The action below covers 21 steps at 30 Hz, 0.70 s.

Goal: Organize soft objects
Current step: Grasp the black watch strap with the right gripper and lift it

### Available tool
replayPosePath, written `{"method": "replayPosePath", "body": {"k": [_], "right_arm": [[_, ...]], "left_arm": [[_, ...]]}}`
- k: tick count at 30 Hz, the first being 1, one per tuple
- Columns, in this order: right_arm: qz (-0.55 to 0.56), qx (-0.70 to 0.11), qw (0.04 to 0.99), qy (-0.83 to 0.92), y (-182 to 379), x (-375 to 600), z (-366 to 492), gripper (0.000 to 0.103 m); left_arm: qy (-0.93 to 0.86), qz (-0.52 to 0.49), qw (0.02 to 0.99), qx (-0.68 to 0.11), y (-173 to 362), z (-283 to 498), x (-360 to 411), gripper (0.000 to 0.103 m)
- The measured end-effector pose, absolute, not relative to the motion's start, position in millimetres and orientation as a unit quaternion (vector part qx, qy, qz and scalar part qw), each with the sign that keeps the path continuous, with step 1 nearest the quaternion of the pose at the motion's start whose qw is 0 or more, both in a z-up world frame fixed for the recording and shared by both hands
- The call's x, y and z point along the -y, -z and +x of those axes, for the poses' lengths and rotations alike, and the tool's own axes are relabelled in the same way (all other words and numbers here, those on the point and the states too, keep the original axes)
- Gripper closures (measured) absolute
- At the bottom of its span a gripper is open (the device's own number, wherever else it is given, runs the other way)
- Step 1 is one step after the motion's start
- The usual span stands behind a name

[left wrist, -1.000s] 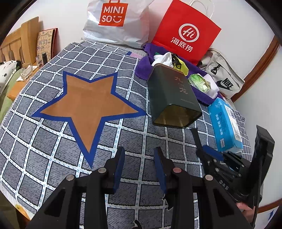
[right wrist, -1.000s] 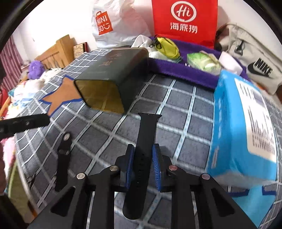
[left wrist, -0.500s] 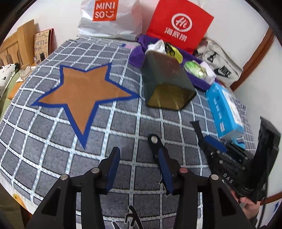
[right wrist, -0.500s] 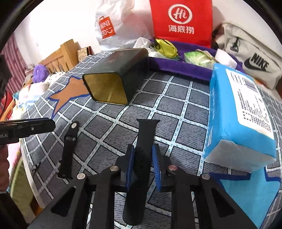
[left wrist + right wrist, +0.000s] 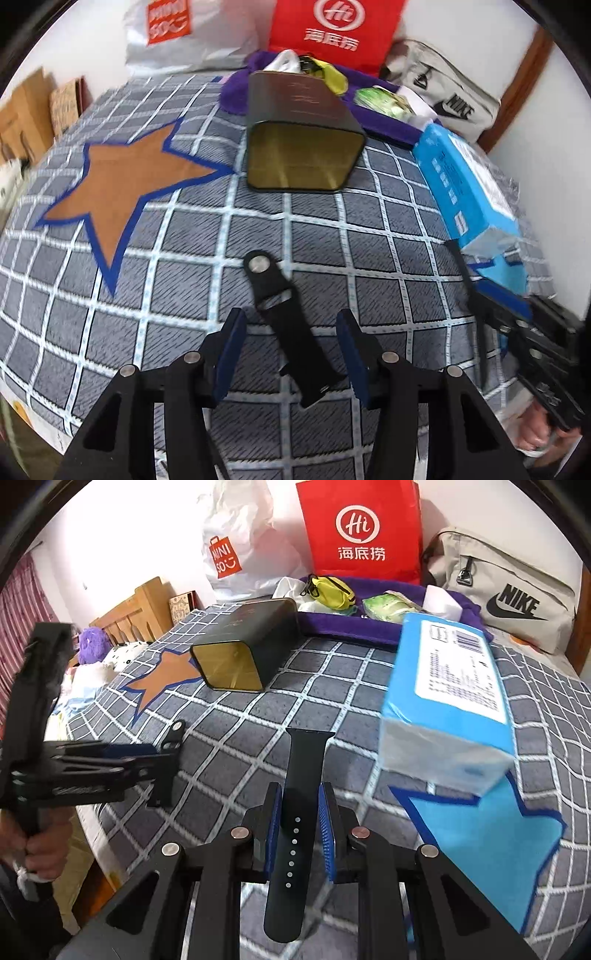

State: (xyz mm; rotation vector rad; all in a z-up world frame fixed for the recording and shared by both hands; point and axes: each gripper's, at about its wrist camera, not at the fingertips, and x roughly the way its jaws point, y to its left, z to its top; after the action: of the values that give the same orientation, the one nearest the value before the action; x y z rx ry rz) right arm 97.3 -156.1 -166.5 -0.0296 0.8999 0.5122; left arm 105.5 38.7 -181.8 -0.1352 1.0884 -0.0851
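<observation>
Left gripper [image 5: 291,347]: blue-padded jaws spread wide on either side of a short black rubber watch-strap piece with a metal stud [image 5: 286,326], which lies flat on the grey checked bedspread [image 5: 369,229] near its front edge, touching neither pad. Right gripper [image 5: 300,825]: jaws narrow, clamped on a long black perforated watch strap [image 5: 295,812], near the bedspread's right side just beside a blue tissue pack [image 5: 448,701]. Beyond, mid-bedspread: dark green rectangular tin on its side [image 5: 303,144], open gold mouth toward both cameras; red paper bag [image 5: 364,531] at the far edge.
</observation>
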Motion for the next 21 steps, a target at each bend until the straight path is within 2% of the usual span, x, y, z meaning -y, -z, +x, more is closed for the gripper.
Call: {"method": "replayPosePath", "body": {"k": [4,5,6,8,12,17,19,21], "right_arm": [[-0.005,-0.424,0.873,-0.241,162.0,170.3,90.4,0.083],[-0.002,-0.424,0.874,-0.238,161.5,174.1,90.1,0.083],[0.0,-0.423,0.875,-0.235,161.4,177.3,89.5,0.083],[0.01,-0.424,0.876,-0.231,161.5,185.5,89.6,0.083],[0.02,-0.422,0.878,-0.223,162.2,199.5,88.4,0.082],[0.031,-0.423,0.88,-0.216,164.8,209.7,89.1,0.082],[0.032,-0.424,0.879,-0.215,166.4,210.2,88.6,0.082],[0.03,-0.425,0.879,-0.216,167.1,209.1,87.1,0.082]], "left_arm": [[0.047,-0.022,0.863,-0.503,182.1,108.0,-14.4,0.06],[0.056,-0.019,0.863,-0.501,181.8,108.5,-9.6,0.076],[0.075,-0.037,0.86,-0.503,181.6,109.1,-8.8,0.08],[0.086,-0.058,0.854,-0.51,181.3,109.6,-9.8,0.08],[0.078,-0.034,0.848,-0.523,180.2,101.9,-5.7,0.077],[0.084,0.018,0.853,-0.516,182.0,89.9,12.3,0.062],[0.083,0.046,0.858,-0.506,183.8,89.5,24.9,0.061],[0.084,0.053,0.864,-0.493,184.4,88.7,29.7,0.067]]}}
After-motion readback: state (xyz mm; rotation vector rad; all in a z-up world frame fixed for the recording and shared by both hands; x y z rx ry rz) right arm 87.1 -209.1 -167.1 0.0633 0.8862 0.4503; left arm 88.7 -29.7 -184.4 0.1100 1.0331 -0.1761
